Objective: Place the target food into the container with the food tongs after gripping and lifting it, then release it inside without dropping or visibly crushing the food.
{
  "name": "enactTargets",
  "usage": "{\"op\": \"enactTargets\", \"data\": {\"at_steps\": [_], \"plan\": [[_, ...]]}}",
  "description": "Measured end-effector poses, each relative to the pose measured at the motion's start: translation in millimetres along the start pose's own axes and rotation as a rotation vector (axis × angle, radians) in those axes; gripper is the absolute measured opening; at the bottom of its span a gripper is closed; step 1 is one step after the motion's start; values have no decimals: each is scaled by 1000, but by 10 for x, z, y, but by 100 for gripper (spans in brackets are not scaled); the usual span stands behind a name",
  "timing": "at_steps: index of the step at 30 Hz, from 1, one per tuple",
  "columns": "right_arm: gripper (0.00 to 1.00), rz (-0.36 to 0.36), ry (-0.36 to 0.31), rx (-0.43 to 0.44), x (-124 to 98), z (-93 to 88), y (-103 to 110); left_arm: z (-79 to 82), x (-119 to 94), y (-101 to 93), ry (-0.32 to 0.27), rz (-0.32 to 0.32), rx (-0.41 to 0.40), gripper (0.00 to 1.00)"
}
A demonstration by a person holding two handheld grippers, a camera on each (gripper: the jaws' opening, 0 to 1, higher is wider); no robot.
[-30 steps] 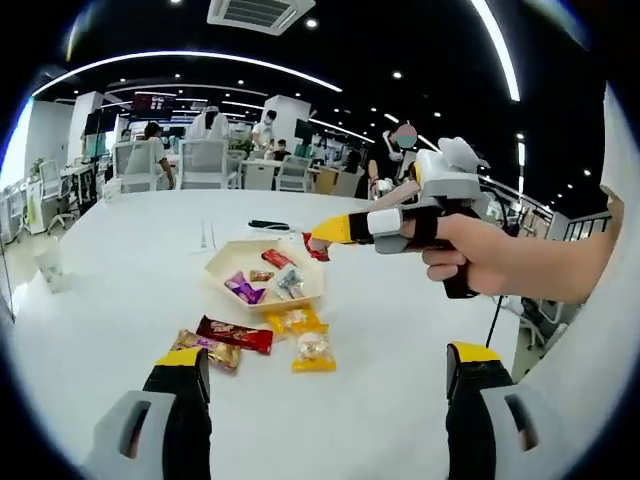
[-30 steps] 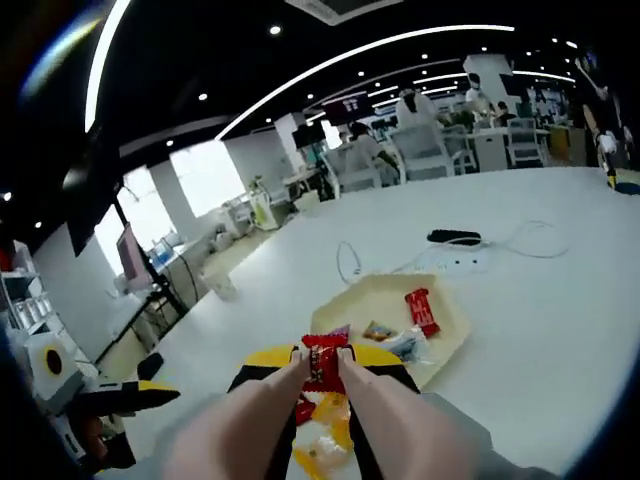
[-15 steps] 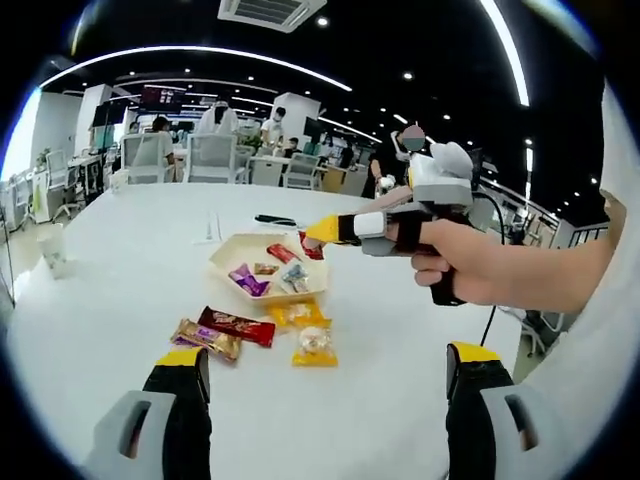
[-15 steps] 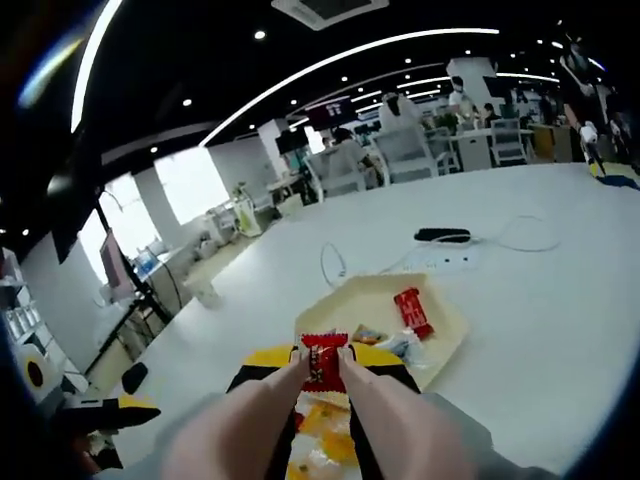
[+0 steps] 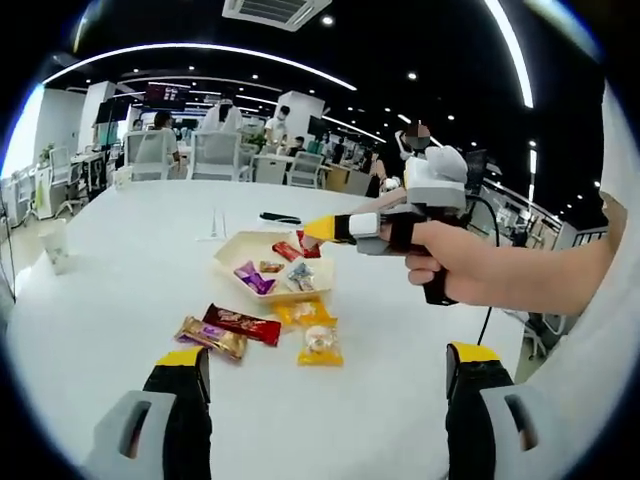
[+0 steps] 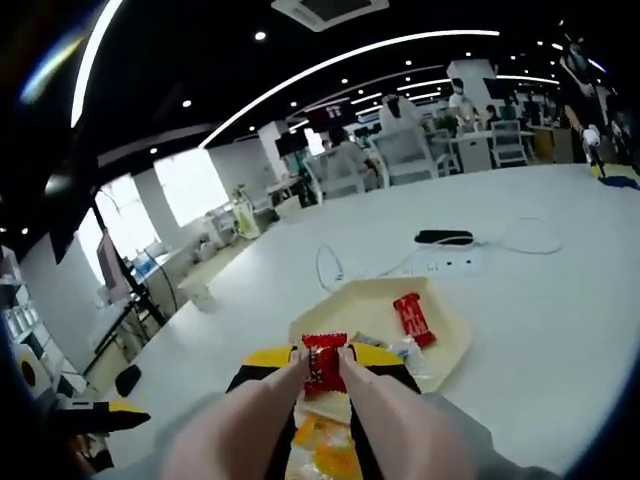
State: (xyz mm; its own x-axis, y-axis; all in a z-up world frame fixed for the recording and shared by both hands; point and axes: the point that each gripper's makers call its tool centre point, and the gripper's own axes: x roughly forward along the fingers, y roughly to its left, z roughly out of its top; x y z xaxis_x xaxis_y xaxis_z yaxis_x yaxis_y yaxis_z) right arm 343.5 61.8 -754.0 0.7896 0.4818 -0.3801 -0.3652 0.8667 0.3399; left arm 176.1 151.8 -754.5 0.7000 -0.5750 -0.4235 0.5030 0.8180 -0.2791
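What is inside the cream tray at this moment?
In the tray lie a red packet, a purple packet, a small orange one and a clear-wrapped one. The right gripper, clamping a red candy, hides the tray's near edge.

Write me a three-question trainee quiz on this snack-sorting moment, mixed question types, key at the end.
1. True or false: the right gripper is shut on a small red candy.
2. Multiple choice: the cream tray already holds
A) nothing
B) several wrapped snacks
C) a cup
3. Fill in: the left gripper has its jaws ____, with nothing between them.

Key:
1. True
2. B
3. open
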Motion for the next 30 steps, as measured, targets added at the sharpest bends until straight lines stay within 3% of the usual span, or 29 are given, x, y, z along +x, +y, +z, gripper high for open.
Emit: {"op": "enactTargets", "data": {"at_steps": [12, 20, 30], "plan": [[25, -3, -19, 9, -21, 4, -36, -3, 72, -5, 13, -23, -5, 99], [26, 112, 15, -30, -33, -152, 280, -36, 57, 73, 21, -23, 3, 99], [27, 163, 50, -76, -10, -295, 499, -51, -66, 121, -3, -3, 0, 99]]}}
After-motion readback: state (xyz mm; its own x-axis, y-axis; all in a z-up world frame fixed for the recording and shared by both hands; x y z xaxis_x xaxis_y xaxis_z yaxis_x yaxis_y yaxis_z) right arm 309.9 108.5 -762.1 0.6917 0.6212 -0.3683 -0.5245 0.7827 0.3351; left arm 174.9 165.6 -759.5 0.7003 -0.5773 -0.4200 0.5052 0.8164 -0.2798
